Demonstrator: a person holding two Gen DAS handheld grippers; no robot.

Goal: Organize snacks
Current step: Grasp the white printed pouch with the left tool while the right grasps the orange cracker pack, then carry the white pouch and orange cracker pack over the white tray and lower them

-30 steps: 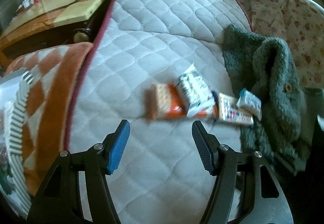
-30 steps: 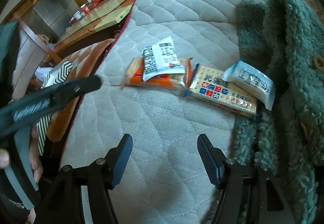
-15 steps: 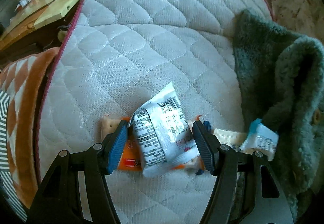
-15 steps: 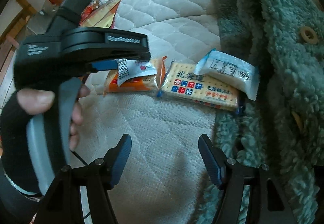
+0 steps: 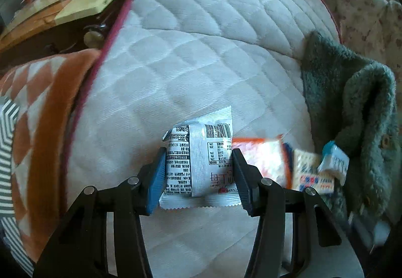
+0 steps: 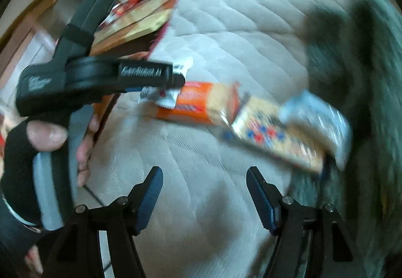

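We note the left gripper (image 5: 199,175), jaws just closed, pinching the crinkly white foil snack packet (image 5: 201,160) above the quilted bed (image 5: 196,57). Right gripper (image 6: 204,199) wide, empty. Risk: slick foil slips out.

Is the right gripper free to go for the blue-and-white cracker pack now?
Probably yes. The right gripper is open and empty, with bare quilt between it and the cracker pack. A small white packet overlaps the pack's far end.

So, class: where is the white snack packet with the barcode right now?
In the left wrist view the white snack packet sits low and central between the left gripper jaws, above the quilted mattress, left of the orange cracker pack.
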